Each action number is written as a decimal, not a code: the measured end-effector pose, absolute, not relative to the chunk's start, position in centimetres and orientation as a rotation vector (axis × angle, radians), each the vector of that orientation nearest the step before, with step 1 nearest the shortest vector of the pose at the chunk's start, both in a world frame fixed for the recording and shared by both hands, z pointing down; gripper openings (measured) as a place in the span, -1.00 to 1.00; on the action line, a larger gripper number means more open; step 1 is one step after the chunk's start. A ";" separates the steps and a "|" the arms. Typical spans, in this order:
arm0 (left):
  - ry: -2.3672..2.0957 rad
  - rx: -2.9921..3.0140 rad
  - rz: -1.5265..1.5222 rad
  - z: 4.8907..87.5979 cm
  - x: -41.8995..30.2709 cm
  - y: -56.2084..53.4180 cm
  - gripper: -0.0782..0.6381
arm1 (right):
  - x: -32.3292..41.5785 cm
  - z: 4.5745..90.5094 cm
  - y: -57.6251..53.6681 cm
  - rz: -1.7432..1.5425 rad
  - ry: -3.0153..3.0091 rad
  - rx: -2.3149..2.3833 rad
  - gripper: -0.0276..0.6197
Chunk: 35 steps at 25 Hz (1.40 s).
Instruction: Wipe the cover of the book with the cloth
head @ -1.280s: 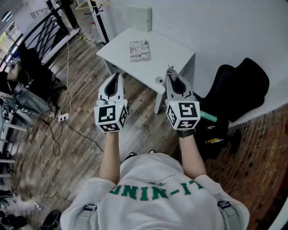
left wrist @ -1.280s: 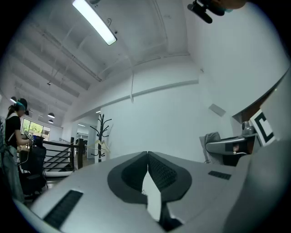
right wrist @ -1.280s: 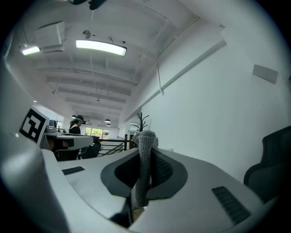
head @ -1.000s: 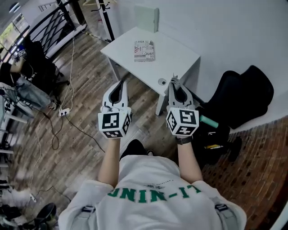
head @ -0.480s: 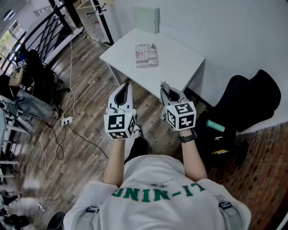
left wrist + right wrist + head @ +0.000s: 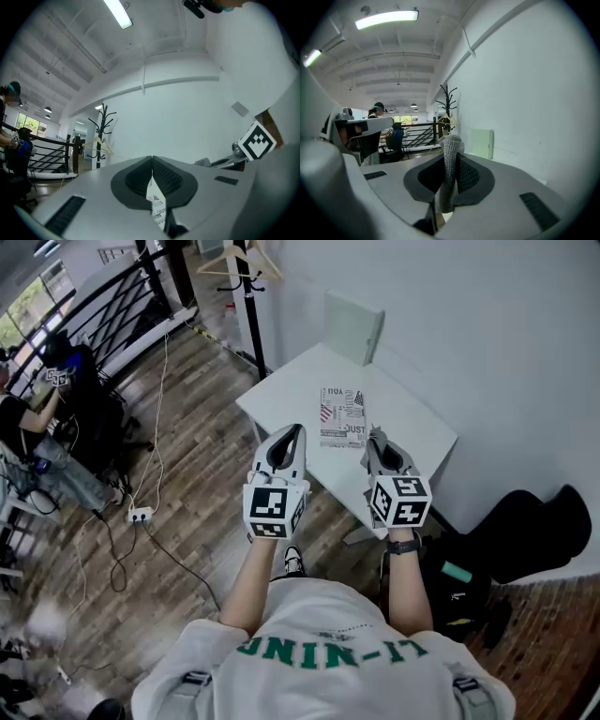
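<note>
Left hand-held gripper (image 6: 294,433): jaws closed tip to tip, and I see nothing pinched between them in its own view. Only a sliver of the book (image 6: 342,416) shows through the gap below the pads. Right hand-held gripper (image 6: 378,440): clamped on the cloth (image 6: 448,178), a grey knit strip that runs up between the pads and pokes out above the tips. I'm holding both side by side in front of me, pointing at the white counter (image 6: 412,427). In the head view their tips overlap its near edge, but I can't tell how high they are above it. The book lies flat on the counter, cover up with printed text and stripes. It sits roughly mid-surface, just beyond the gripper tips and between them, touching neither. A pale green panel (image 6: 354,326) stands upright at the counter's far end against the wall. A coat rack (image 6: 248,296) with a hanger is to the left of it. A black bag (image 6: 530,531) is on the floor to the right of the counter.
</note>
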<state>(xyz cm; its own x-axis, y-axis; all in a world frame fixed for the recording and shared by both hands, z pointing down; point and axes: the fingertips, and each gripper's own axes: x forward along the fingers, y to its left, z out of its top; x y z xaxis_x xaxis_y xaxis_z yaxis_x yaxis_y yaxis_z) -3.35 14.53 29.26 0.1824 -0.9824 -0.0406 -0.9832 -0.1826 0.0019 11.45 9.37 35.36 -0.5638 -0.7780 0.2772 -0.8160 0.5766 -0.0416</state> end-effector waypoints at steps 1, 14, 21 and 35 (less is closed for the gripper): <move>1.984 -2.403 0.046 29.5 -4.3 13.4 -0.74 | 10.6 35.5 8.0 0.249 -2.579 1.349 -0.79; 1.913 -2.602 -0.045 36.8 -7.9 -2.1 -0.74 | 7.3 42.7 -4.9 0.480 -2.454 1.424 -0.79; 1.903 -2.666 -0.074 39.9 -8.0 -12.8 -0.74 | 4.5 48.5 -15.5 0.632 -2.401 1.307 -0.78; 2.046 -2.736 -0.226 49.7 -10.7 -22.9 -0.74 | -4.3 66.4 -29.3 0.870 -2.307 0.892 -0.77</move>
<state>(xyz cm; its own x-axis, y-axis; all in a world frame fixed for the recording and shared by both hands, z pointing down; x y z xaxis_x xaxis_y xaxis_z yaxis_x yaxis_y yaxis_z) -10.74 -22.88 49.65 0.2916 -0.9178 0.2696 -0.9545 -0.2606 0.1452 -4.32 -29.28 66.36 -0.6518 -0.3942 0.6478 -0.7239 0.5780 -0.3767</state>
